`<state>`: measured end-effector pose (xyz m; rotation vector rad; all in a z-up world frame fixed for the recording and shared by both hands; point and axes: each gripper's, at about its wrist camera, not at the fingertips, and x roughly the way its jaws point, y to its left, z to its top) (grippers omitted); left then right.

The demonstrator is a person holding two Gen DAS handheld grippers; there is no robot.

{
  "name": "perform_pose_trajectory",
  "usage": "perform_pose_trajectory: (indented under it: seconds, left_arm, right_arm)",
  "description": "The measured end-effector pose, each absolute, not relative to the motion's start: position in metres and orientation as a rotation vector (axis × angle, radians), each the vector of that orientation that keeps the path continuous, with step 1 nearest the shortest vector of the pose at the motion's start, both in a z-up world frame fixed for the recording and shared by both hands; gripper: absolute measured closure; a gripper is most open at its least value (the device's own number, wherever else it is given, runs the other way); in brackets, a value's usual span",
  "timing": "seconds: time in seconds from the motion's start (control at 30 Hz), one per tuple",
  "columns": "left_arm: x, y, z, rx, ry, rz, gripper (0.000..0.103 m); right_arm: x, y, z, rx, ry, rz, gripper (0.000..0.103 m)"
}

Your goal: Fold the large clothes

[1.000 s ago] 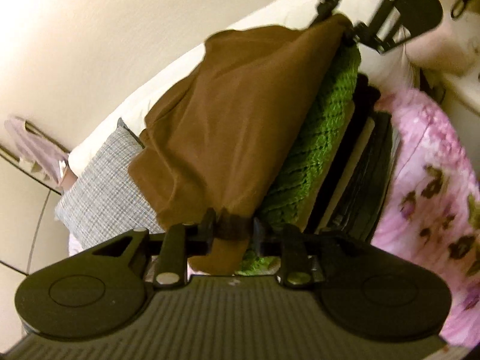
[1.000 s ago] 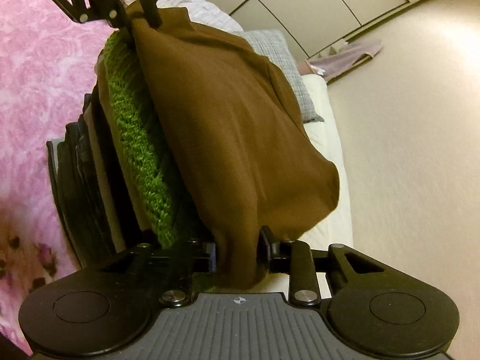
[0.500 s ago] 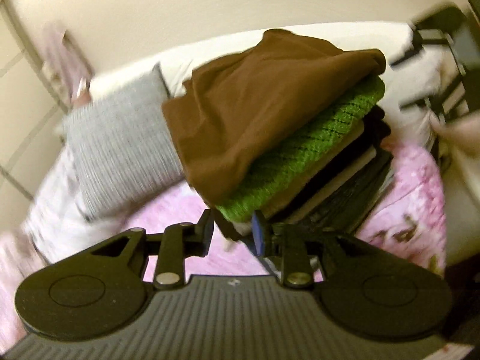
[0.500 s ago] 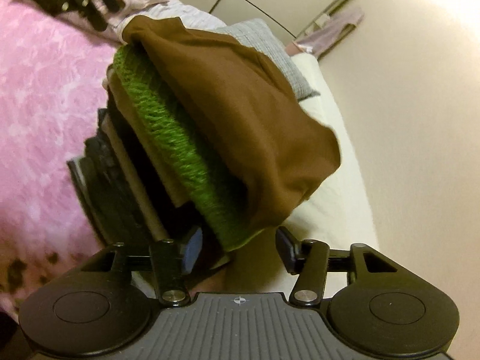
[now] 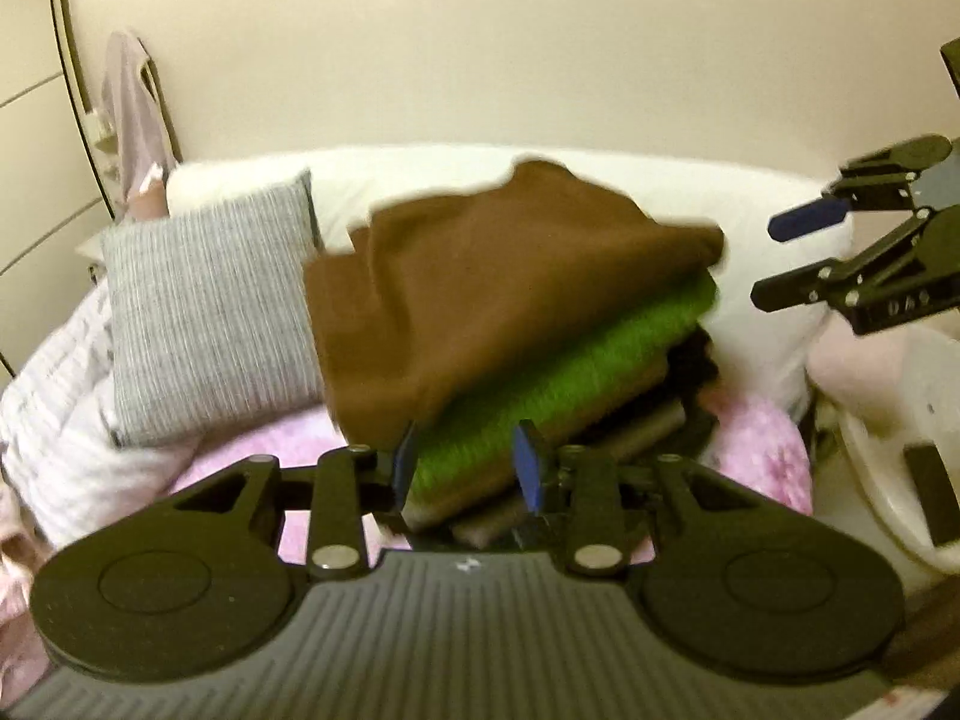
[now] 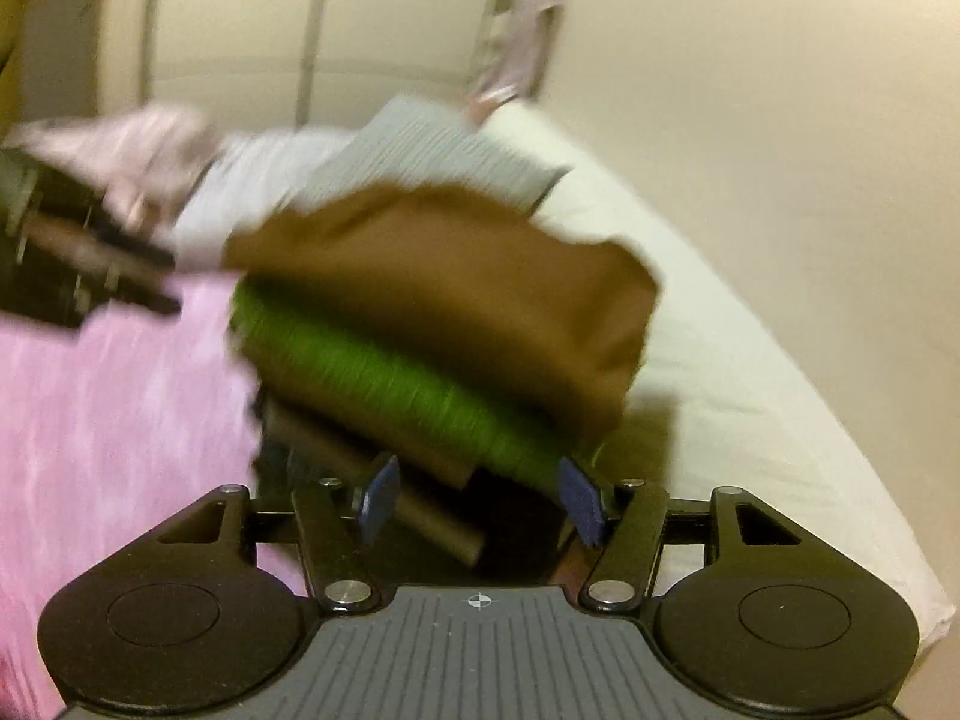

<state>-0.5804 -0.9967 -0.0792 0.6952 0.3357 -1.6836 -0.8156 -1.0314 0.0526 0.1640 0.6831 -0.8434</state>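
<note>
Brown garment (image 5: 504, 282) tops the stack, above green knit (image 5: 570, 384); soft, limp, light. Left gripper (image 5: 465, 459) and right gripper (image 6: 480, 495) both released, jaws just opening, empty. Best taken at a folded edge.

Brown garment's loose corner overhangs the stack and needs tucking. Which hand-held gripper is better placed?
Left, probably. The left hand-held gripper sits open just below the brown garment's drooping corner; the right hand-held gripper, open, faces the green knit edge.
</note>
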Motion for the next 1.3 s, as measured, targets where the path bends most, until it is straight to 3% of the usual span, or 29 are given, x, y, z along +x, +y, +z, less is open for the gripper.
perform_pose_trajectory:
  seconds: [0.1, 0.23, 0.37, 0.47, 0.67, 0.9, 1.0, 1.07, 1.17, 1.23, 1.3]
  left_arm:
    - [-0.577, -1.029, -0.072, 0.665, 0.353, -1.685, 0.073]
    - [-0.573, -1.071, -0.082, 0.649, 0.449, -1.669, 0.073]
    - [-0.565, -1.08, -0.112, 0.65, 0.548, -1.635, 0.072]
    - [-0.567, -1.076, -0.118, 0.67, 0.569, -1.627, 0.071]
    - [-0.564, -1.072, -0.101, 0.646, 0.589, -1.579, 0.071]
    - [-0.567, -1.047, -0.084, 0.611, 0.589, -1.565, 0.07]
    - [-0.568, -1.023, -0.078, 0.585, 0.597, -1.581, 0.063]
    - [-0.57, -0.999, -0.077, 0.571, 0.61, -1.588, 0.048]
    - [-0.57, -0.961, -0.079, 0.552, 0.643, -1.587, 0.041]
    - [-0.568, -0.937, -0.081, 0.536, 0.668, -1.577, 0.036]
    - [-0.566, -0.911, -0.082, 0.519, 0.681, -1.564, 0.023]
  right_arm:
    - [-0.808, -1.06, 0.071, 0.224, 0.616, -0.85, 0.065]
    - [-0.794, -1.103, 0.074, 0.268, 0.569, -0.839, 0.07]
    - [-0.794, -1.125, 0.033, 0.367, 0.613, -0.778, 0.072]
    - [-0.807, -1.126, 0.002, 0.445, 0.6, -0.746, 0.072]
    - [-0.812, -1.134, 0.019, 0.467, 0.577, -0.739, 0.07]
    - [-0.822, -1.107, 0.033, 0.47, 0.535, -0.805, 0.052]
    - [-0.831, -1.082, 0.042, 0.465, 0.522, -0.845, 0.044]
    - [-0.838, -1.063, 0.043, 0.482, 0.514, -0.876, 0.039]
    - [-0.845, -1.027, 0.041, 0.525, 0.514, -0.923, 0.031]
    - [-0.847, -1.003, 0.038, 0.562, 0.523, -0.942, 0.03]
    - [-0.849, -0.978, 0.037, 0.589, 0.53, -0.966, 0.029]
